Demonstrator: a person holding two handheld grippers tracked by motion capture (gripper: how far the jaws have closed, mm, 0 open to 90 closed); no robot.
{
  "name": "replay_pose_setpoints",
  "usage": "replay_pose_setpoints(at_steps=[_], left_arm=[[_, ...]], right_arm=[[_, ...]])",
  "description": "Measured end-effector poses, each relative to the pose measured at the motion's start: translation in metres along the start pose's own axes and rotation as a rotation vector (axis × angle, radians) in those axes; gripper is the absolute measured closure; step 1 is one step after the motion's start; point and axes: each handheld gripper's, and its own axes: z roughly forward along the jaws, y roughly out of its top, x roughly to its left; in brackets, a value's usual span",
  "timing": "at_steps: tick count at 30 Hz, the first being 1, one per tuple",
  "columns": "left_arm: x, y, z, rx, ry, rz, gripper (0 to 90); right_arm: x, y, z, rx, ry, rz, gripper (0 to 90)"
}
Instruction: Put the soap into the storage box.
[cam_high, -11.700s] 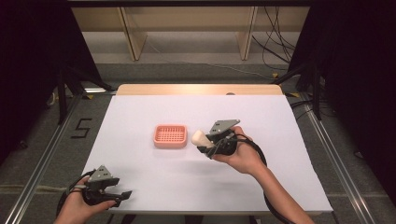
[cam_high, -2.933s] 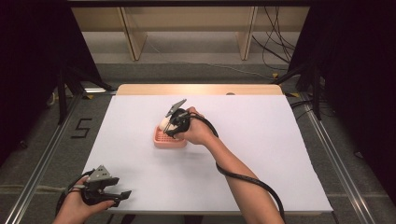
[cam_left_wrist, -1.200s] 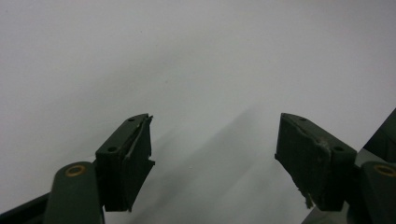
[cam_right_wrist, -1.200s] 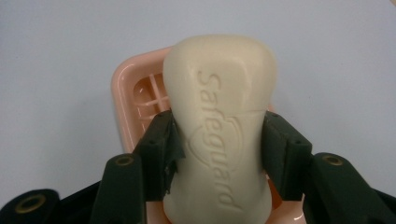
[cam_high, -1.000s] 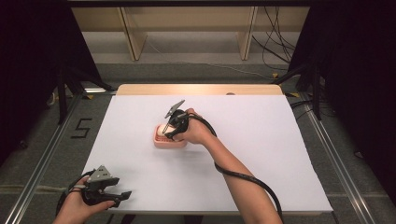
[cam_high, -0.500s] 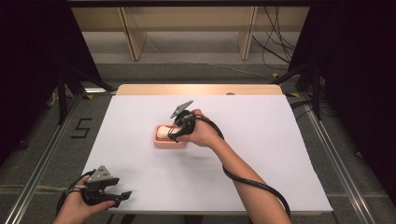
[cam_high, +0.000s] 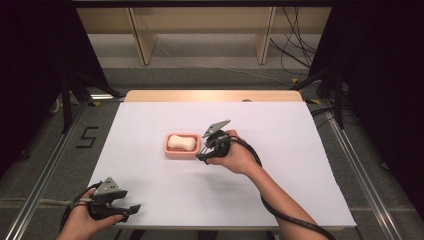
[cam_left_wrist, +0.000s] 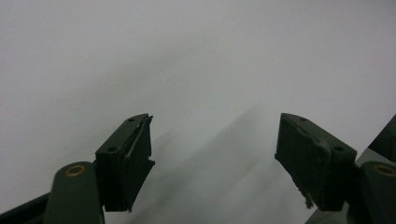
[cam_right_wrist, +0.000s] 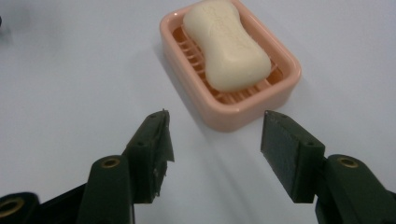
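R gripper (cam_right_wrist: 215, 140): jaws spread, nothing between the pads, bare table under the gap. Jaws have just been closing in from a wider spread, on nothing. One pad (cam_right_wrist: 156, 140) frayed at the tip. In the high view the R gripper (cam_high: 202, 156) sits just beside the dish's right edge, tips close to the rim, not touching as far as I can tell. Grey plate on top tilted up, cable looping back along the forearm to the table's near edge.

Soap (cam_right_wrist: 225, 44): cream bar, waisted shape, lying flat in the dish (cam_right_wrist: 233, 114), long axis along the dish's long side. Rests on the slatted floor inside the rim. Lettering pressed in the top face, too faint to read. In the high view the soap (cam_high: 182, 142) is centred in the dish (cam_high: 168, 151), ends toward the dish's short walls.

Dish: pink, rectangular w/ rounded corners, raised rim, sits flat on the table (cam_high: 300, 175) about mid-width, slightly toward the far half. In the R gripper view it lies just ahead of the jaws, nearest corner roughly in line w/ the gap.

L gripper (cam_left_wrist: 215, 154): jaws spread wide, nothing between, white surface below w/ soft shadows of the jaws. Both pads worn at the edges. In the high view the L gripper (cam_high: 131, 209) rests at the near left corner of the table, held in the L hand (cam_high: 82, 222), jaws pointing right, well apart from the dish.

Table: white sheet over a wooden top, wood strip showing at the far edge.
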Motion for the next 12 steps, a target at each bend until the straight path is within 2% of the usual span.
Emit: replay_pose_setpoints(at_steps=[4,7,8,10,11,12], left_arm=[[0.0,0.0,0.0,0.001,0.002,0.0,26.6],[0.0,0.0,0.0,0.001,0.001,0.002,26.6],[0.0,0.0,0.0,0.002,0.002,0.002,26.6],[0.0,0.0,0.0,-0.002,-0.003,-0.001,26.6],[-0.001,0.0,0.001,-0.001,-0.008,-0.012,26.6],[-0.001,0.0,0.001,-0.002,-0.01,-0.011,26.6]], right_arm=[[0.006,-0.019,-0.012,-0.006,-0.004,0.032,44.2],[0.014,-0.038,-0.018,0.003,-0.02,0.041,44.5],[0.017,-0.044,-0.021,0.013,-0.012,0.042,44.5],[0.023,-0.056,-0.025,-0.002,-0.012,0.049,45.0],[0.027,-0.062,-0.028,0.015,-0.03,0.071,45.1],[0.028,-0.066,-0.03,0.014,-0.021,0.041,45.2]])
